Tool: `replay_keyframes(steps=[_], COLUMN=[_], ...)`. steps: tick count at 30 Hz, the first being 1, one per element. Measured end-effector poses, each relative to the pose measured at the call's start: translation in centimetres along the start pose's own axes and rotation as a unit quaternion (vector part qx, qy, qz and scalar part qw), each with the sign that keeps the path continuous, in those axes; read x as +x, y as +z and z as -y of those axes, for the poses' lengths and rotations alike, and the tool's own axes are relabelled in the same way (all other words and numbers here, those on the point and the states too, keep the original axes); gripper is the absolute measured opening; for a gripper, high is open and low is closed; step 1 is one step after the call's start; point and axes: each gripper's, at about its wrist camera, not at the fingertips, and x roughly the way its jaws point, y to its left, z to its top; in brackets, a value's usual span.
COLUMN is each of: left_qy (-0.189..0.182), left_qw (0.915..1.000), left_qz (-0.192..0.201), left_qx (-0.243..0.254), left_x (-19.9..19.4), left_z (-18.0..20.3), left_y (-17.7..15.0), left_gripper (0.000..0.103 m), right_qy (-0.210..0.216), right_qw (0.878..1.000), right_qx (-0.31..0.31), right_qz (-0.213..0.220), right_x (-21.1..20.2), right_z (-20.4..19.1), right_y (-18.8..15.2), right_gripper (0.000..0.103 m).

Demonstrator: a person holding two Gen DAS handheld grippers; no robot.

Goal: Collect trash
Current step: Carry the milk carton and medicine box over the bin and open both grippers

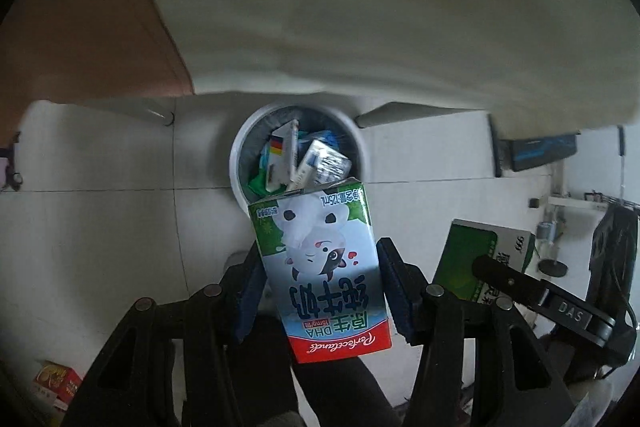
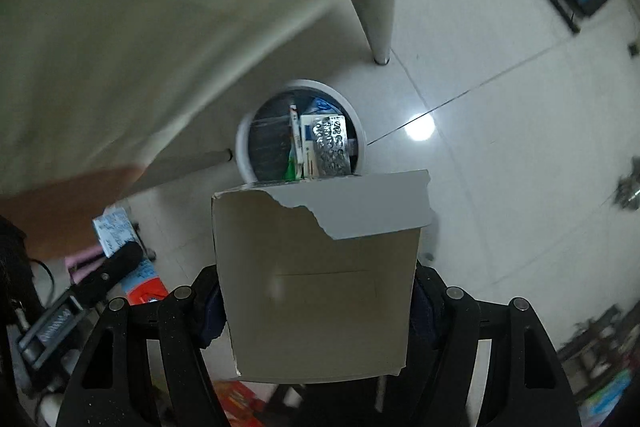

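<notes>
My left gripper point(image 1: 320, 279) is shut on a small milk carton point(image 1: 324, 267) with a cartoon cow and a red base, held above the floor near a round white trash bin point(image 1: 240, 143). The bin holds several boxes and wrappers. My right gripper point(image 2: 316, 311) is shut on a torn grey-beige cardboard box point(image 2: 316, 299), also held over the floor just short of the same bin point(image 2: 242, 143). The right gripper with its green box point(image 1: 468, 259) shows at the right of the left wrist view. The left gripper and its carton point(image 2: 136, 279) show at the left of the right wrist view.
A table with a pale cloth point(image 1: 360, 7) overhangs the bin; its leg point(image 2: 380, 27) stands behind it. White tiled floor point(image 1: 100, 227) lies all around. A red box point(image 1: 56, 379) lies on the floor at lower left. Dark equipment point(image 1: 536, 151) stands at the right.
</notes>
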Motion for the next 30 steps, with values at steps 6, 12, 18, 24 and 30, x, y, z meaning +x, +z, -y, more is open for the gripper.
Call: replay_keyframes(steps=[6,12,18,24,30], left_qy=[0.007,0.048,0.095,0.125,0.132], left_qw=[0.9999,0.9977,0.9934,0.9912,0.9909], left_qz=[0.015,0.042,0.052,0.035,0.022], left_qx=[-0.003,0.022,0.038,0.023,0.006], left_x=[9.8,13.5,13.0,11.1,8.6], left_z=[-3.6,-5.2,-5.5,-5.9,-6.0], left_y=[2.7,3.5,2.5,0.6,-1.6], left_gripper=[0.103,0.103,0.103,0.103,0.103], right_qy=[0.040,0.065,0.027,-0.071,-0.135], right_qw=[0.999,0.998,0.999,0.995,0.985], right_qx=[0.024,0.004,-0.016,-0.062,-0.097], right_qz=[-0.004,-0.008,0.008,0.040,0.053], right_x=[12.3,19.1,18.8,16.5,13.4], right_z=[1.9,0.6,0.5,0.0,-0.4], right_y=[4.0,6.1,5.4,4.1,2.6], right_gripper=[0.078,0.103,0.103,0.103,0.103])
